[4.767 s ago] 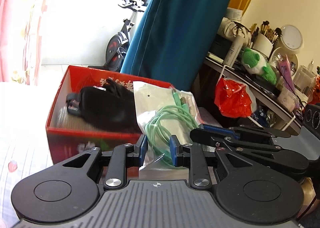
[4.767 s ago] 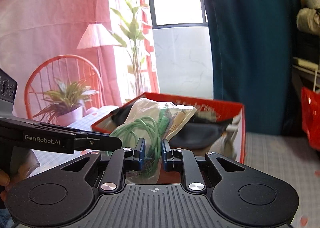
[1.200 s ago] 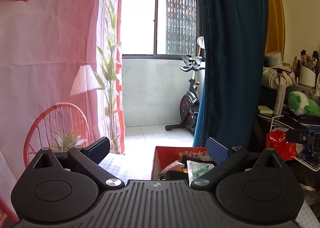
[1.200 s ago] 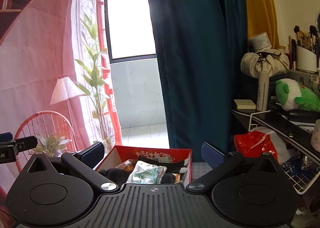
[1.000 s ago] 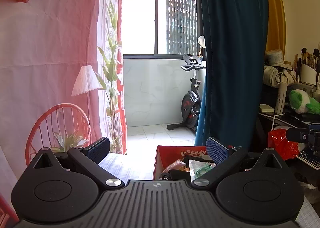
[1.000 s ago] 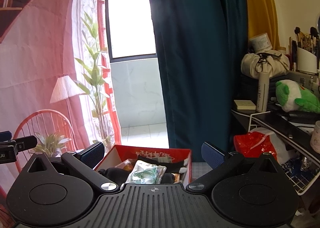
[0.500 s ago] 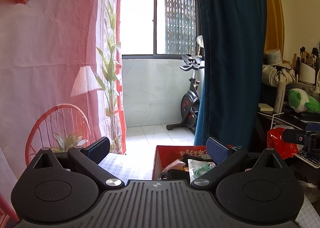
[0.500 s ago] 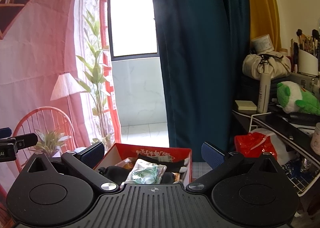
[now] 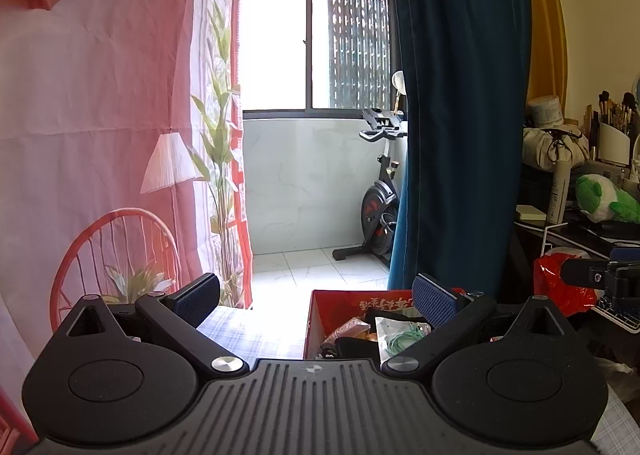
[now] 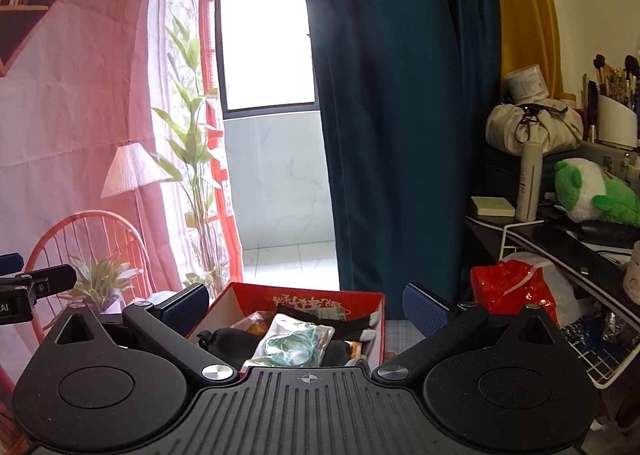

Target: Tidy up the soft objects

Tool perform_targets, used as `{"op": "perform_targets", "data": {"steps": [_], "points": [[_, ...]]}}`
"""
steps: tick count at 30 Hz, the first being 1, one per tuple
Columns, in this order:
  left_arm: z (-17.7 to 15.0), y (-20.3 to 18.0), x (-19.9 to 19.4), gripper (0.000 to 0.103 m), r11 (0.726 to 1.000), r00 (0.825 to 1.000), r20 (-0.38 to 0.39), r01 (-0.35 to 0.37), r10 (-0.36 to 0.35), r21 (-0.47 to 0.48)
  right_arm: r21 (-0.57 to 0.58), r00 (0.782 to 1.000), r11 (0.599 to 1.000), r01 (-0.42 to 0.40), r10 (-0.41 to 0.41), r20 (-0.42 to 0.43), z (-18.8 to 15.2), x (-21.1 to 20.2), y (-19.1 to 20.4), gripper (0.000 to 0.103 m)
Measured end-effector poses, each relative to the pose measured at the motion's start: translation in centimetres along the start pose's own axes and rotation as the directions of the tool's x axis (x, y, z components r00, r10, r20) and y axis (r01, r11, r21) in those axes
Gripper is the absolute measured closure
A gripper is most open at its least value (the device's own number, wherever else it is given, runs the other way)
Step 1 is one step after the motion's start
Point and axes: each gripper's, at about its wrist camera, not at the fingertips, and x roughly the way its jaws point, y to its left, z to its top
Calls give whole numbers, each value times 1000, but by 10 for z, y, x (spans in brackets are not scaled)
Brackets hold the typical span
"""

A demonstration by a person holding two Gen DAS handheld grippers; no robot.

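Note:
A red cardboard box (image 10: 256, 297) stands on the table below and ahead of both grippers, its far wall (image 9: 348, 301) showing in the left wrist view too. On top of its contents lies a clear bag with a coiled green cable (image 10: 294, 345), seen smaller as the bag (image 9: 400, 337) in the left wrist view. Black soft items (image 10: 230, 337) and a black-and-white sock (image 10: 354, 325) lie around it. My left gripper (image 9: 316, 297) is open and empty, raised back from the box. My right gripper (image 10: 306, 307) is also open and empty above the box's near side.
A checked tablecloth (image 9: 256, 331) covers the table left of the box. A dark teal curtain (image 10: 400, 115) hangs behind. A cluttered shelf at the right holds a green plush toy (image 10: 592, 195) and a red plastic bag (image 10: 508, 289). An exercise bike (image 9: 378, 211) stands by the window.
Both grippers let go of the bagged green cable, which now lies in the red box, and pulled back and up. Over the last second they hardly move.

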Motion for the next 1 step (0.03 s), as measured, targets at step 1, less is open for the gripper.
{"op": "perform_targets", "data": {"steps": [1], "points": [[0, 0, 0, 0, 1000, 1000, -1, 1, -1, -1, 0, 1000, 1000, 0, 0, 0, 0, 0, 0, 0]]}}
